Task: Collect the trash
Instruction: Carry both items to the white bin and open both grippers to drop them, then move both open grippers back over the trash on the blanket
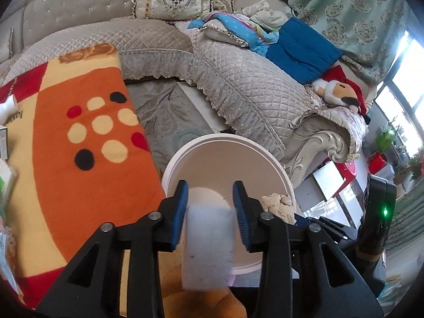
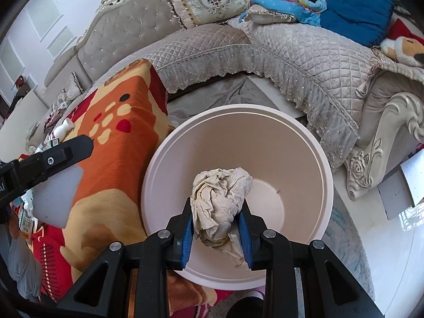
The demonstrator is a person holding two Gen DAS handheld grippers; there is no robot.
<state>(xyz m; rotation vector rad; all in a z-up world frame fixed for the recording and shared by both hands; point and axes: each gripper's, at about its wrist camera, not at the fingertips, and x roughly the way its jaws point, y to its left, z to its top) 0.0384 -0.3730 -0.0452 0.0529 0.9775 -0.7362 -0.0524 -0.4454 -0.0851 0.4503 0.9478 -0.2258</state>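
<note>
Right gripper (image 2: 216, 232): fingers clenched on a crumpled rag (image 2: 221, 198), soft, light, best pinched mid-bundle; hung over the white bucket (image 2: 327, 175). Left gripper (image 1: 210, 209): fingers loosened around a white foam block (image 1: 206, 246), light and squashy, lying between them above the bucket's near rim. Beyond, orange blanket (image 1: 79, 143), then sofa (image 1: 251, 84).

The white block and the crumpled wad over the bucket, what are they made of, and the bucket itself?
White block: likely foam or sponge, matte, fine-pored, square-cut. Crumpled wad: looks like used tissue or thin paper, creased and stained. Bucket: apparently plastic, smooth with a faint sheen.
</note>
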